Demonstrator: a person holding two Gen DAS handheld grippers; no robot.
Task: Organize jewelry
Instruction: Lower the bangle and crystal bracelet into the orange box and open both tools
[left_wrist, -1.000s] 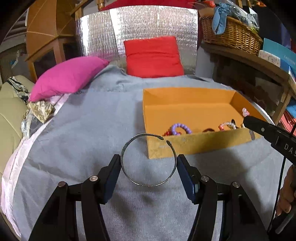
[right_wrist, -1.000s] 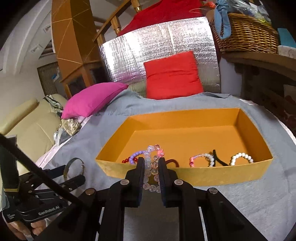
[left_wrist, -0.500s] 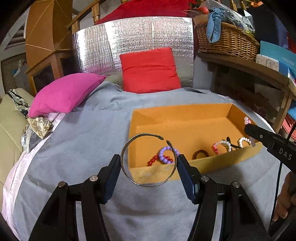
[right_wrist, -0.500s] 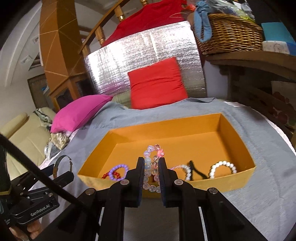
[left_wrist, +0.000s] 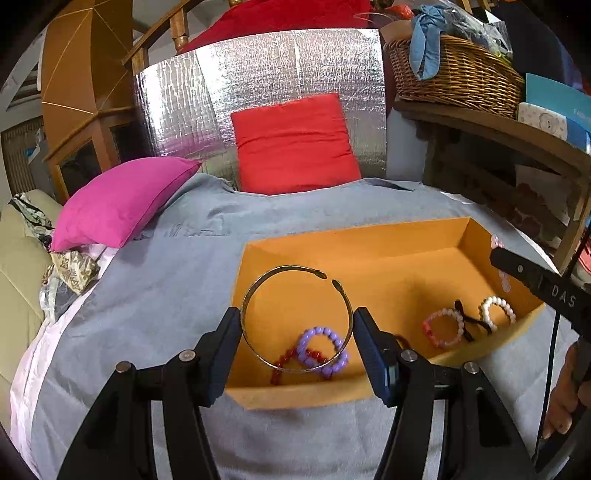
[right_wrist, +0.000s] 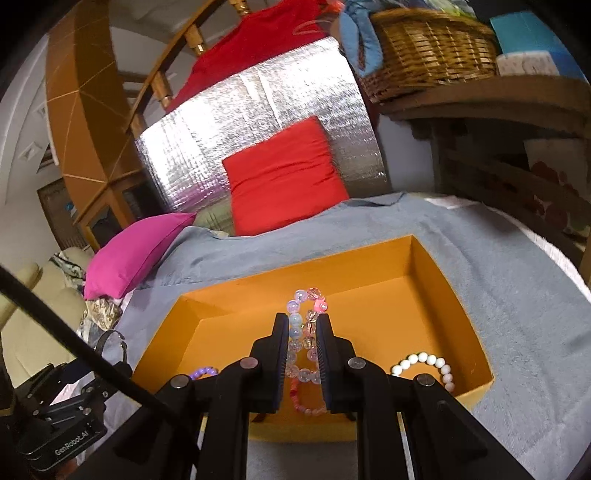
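Observation:
My left gripper (left_wrist: 297, 323) is shut on a thin metal bangle (left_wrist: 255, 291) and holds it above the near left part of the orange box (left_wrist: 354, 236). Under it lie a purple bead bracelet (left_wrist: 314, 332) and a red bead bracelet (left_wrist: 282, 363). A pink bracelet (left_wrist: 430, 325), a black band (left_wrist: 471, 321) and a white bead bracelet (left_wrist: 495, 302) lie at the box's right. My right gripper (right_wrist: 302, 323) is shut on a clear pink-and-blue bead bracelet (right_wrist: 308, 299) above the orange box (right_wrist: 369, 269). The white bead bracelet (right_wrist: 424, 360) lies to its right.
The box sits on a grey cloth (left_wrist: 166, 266). A pink cushion (left_wrist: 118, 199) and a red cushion (left_wrist: 293, 144) lie behind it before a silver foil panel (left_wrist: 258, 74). A wooden shelf (left_wrist: 491, 125) with a wicker basket (left_wrist: 454, 74) stands at right.
Both grippers have moved forward and over the orange box with their bracelets. The left one has gone from in front of the box to above its inside.

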